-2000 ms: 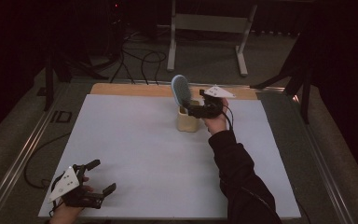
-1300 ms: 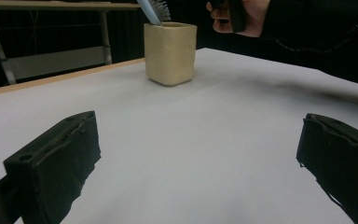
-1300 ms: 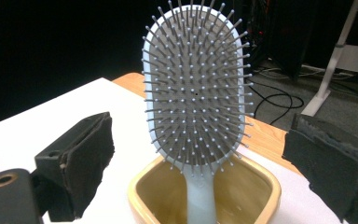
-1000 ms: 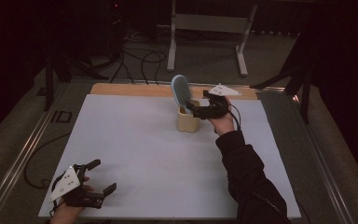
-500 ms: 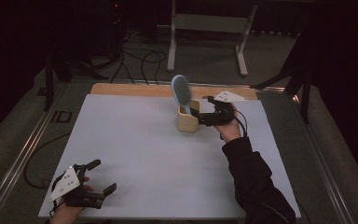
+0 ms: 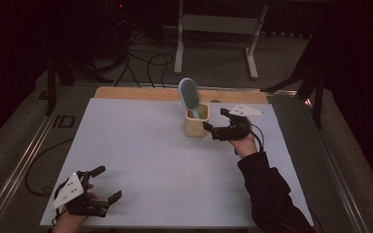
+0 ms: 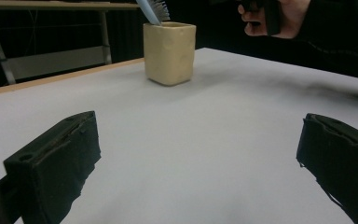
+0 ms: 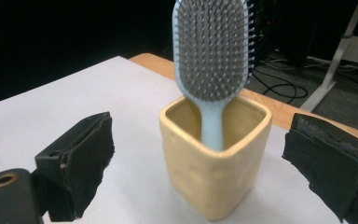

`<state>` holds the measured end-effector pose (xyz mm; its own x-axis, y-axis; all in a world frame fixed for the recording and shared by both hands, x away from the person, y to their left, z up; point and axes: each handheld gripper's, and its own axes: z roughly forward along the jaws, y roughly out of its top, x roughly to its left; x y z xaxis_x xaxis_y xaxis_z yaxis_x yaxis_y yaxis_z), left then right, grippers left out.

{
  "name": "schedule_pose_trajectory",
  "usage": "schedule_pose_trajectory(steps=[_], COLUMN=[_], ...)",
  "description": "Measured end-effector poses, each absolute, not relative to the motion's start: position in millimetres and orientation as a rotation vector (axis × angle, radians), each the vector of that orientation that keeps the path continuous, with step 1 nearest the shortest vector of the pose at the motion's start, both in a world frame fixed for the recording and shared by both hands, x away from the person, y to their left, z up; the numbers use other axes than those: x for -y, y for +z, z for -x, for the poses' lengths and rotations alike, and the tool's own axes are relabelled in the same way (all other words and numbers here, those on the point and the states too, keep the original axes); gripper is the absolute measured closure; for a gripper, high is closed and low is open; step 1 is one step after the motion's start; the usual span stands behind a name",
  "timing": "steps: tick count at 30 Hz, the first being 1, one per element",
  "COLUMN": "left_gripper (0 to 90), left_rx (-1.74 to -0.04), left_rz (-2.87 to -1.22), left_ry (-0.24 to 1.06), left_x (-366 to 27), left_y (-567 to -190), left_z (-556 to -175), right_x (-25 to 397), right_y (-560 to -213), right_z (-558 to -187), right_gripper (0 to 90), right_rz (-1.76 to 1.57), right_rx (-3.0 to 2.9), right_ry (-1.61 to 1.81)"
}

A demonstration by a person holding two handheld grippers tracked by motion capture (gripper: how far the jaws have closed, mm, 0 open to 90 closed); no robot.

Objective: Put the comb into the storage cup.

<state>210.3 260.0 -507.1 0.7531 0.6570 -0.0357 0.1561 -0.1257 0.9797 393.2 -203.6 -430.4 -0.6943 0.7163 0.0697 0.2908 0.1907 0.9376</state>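
Right tool (image 6: 214, 121) hangs just beside the square pale-yellow ceramic cup (image 6: 196, 121), jaws spread wide and gripping nothing. That cup stands at the far middle of the white-covered table (image 6: 165, 160) and holds a light-blue paddle hairbrush (image 6: 189, 95), handle down, bristled head sticking up above the rim. Left tool (image 6: 106, 183) rests at the near left corner, jaws spread and empty.

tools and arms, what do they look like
Both tools are black with two blocky black jaws. The left tool and right tool each carry a pale three-cornered plate on top. A thin black cable trails from each. The right arm wears a dark sleeve.
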Motion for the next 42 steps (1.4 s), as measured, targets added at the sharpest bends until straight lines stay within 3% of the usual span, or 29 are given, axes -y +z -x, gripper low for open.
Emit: schedule_pose_trajectory(steps=[42], left_gripper=[0.0], left_rx=[-0.646], left_rz=[-1.674], left_ry=[0.485], left_x=[-259.4], left_y=[-506.2], left_z=[-209.4], right_x=[247.2], right_y=[-491.6], right_z=[-305.7], right_gripper=[7.8], right_rz=[-0.912], right_rx=[-2.211], right_ry=[1.518])
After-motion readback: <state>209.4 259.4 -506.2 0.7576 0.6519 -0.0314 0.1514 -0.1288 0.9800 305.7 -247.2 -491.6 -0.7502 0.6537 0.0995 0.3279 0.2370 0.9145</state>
